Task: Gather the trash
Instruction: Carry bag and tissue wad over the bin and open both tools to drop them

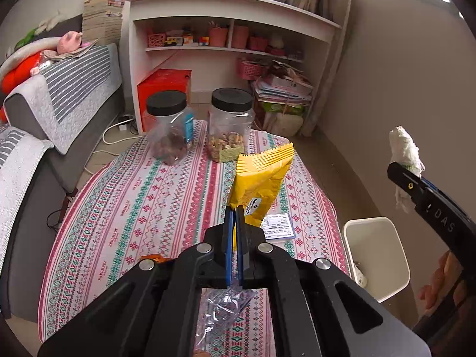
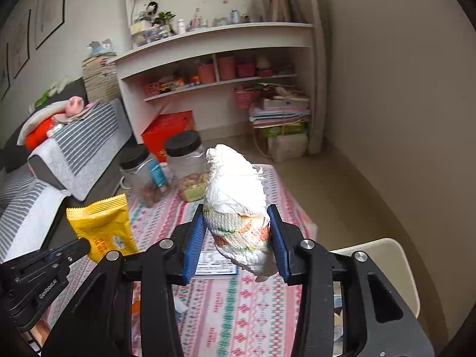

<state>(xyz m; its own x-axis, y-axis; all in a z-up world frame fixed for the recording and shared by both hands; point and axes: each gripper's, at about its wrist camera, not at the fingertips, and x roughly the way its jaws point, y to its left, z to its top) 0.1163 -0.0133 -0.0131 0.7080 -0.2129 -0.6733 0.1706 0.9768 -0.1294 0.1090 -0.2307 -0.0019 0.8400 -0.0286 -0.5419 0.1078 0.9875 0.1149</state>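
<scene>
My left gripper (image 1: 235,209) is shut on the lower edge of a yellow snack wrapper (image 1: 261,178), which stands up above the patterned tablecloth (image 1: 142,202). In the right wrist view the same wrapper (image 2: 102,226) hangs at the left in the left gripper (image 2: 81,245). My right gripper (image 2: 238,218) is shut on a crumpled white paper towel wad (image 2: 235,190) with coloured print, held above the table. From the left wrist view, that wad (image 1: 406,150) sits at the right in the right gripper (image 1: 400,171), above a cream bin (image 1: 376,253) beside the table.
Two clear jars with black lids (image 1: 168,128) (image 1: 230,125) stand at the table's far end. A white card (image 1: 278,226) lies on the cloth and clear plastic film (image 1: 223,306) lies near me. A grey sofa (image 1: 59,101) is left, a white shelf unit (image 1: 226,29) behind.
</scene>
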